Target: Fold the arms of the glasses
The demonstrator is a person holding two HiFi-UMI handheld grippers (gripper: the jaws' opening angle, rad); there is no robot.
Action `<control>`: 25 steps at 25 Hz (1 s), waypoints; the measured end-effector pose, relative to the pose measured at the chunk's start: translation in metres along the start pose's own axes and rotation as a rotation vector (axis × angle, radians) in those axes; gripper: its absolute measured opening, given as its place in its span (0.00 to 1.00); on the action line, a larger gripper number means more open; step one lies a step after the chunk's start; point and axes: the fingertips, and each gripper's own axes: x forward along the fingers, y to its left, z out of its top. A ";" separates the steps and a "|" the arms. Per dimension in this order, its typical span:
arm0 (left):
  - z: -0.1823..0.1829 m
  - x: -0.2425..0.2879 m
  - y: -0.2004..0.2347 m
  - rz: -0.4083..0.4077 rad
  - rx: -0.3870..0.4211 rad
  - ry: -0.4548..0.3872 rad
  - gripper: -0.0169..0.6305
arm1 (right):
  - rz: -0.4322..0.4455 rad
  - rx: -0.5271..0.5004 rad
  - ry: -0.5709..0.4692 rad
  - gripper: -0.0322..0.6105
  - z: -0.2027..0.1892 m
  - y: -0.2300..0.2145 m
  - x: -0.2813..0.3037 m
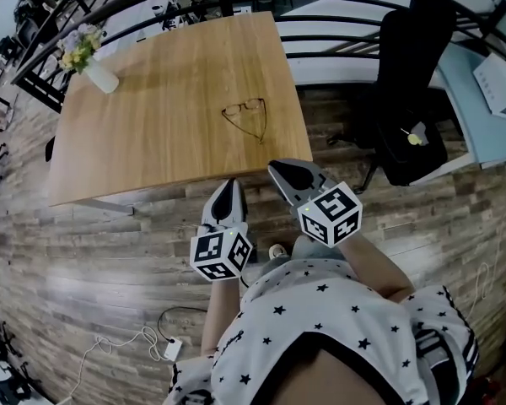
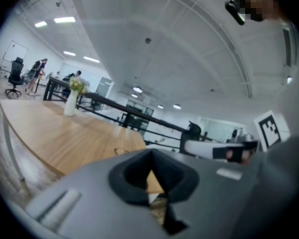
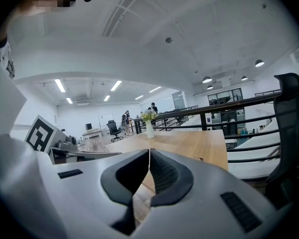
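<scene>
Glasses (image 1: 246, 116), thin dark wire-framed: lying unfolded mid-frame on light wooden table (image 1: 152, 99). Holding grey left gripper (image 1: 228, 188) and right gripper (image 1: 280, 170) below it, jaws pressing together, empty.

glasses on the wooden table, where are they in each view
Head view: thin-framed glasses, right of centre on the light wooden table.
Left gripper view: faint thin outline, low, left of centre.
Right gripper view: tiny dark speck at the tabletop's near right, probably them.
Shared landmark: white vase of flowers.
</scene>
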 end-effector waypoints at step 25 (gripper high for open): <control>0.021 0.124 0.044 0.114 -0.051 0.020 0.04 | 0.118 -0.120 0.068 0.08 0.031 -0.110 0.114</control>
